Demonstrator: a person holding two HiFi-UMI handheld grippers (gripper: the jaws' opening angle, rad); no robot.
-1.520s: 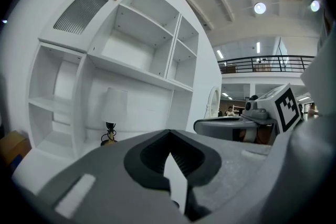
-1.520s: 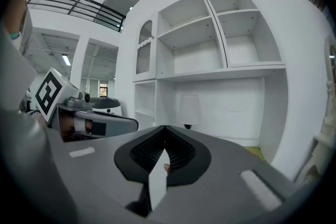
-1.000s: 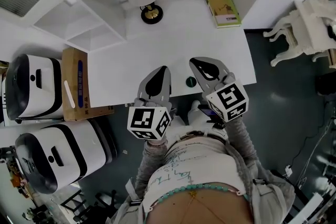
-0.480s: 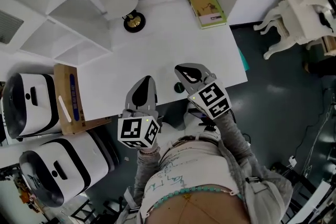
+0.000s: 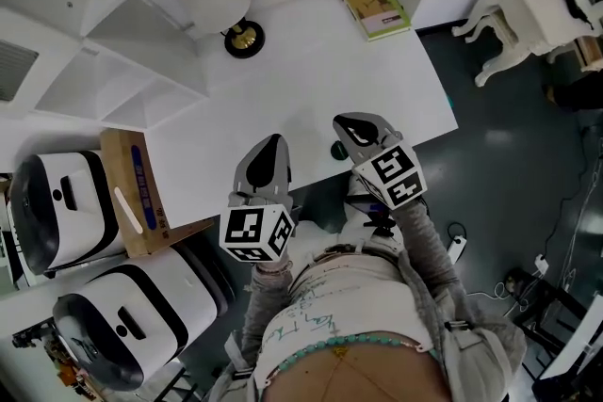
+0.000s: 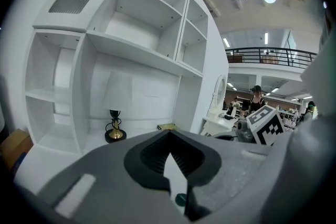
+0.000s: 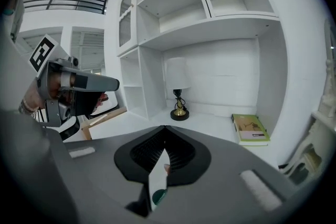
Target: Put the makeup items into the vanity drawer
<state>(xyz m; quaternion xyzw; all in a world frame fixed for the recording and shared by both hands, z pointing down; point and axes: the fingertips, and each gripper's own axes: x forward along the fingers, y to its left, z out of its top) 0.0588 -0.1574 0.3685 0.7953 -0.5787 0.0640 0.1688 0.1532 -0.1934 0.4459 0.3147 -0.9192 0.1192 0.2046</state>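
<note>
— Where is the makeup?

— The only candidate I see is a small dark green disc [image 5: 339,150] at the front edge of the desk [image 5: 283,80]. It could as well be a knob; I cannot tell. No open drawer shows in any view.

— Which gripper is nearer?

— The right gripper [image 5: 350,125]. The disc sits just beside it, on its left flank and back towards the person, so the tips reach past it. Through the slit in the right gripper view it appears low, under the jaws and not in front of them. The left gripper [image 5: 271,151] hovers near too, with the disc off to its right, so the disc lies between the two.

— And the jaws?

— Both pairs are closed, tips together, with only a thin wedge of white desk showing behind them. Neither holds anything I can make out.

— Which way does the disc lie?

— It is round, so it has no long axis and any approach angle fits. My reading is that the right gripper needs to draw back, spread its jaws, then come down over the disc.

— Anything in the way?

— Nothing close. A lamp [image 5: 243,37] and a green book [image 5: 373,6] stand well apart at the back of the desk, and a cardboard box [image 5: 137,193] sits off its left end. The risk I judge is the edge: a nudge could tip the disc off the front.
</note>
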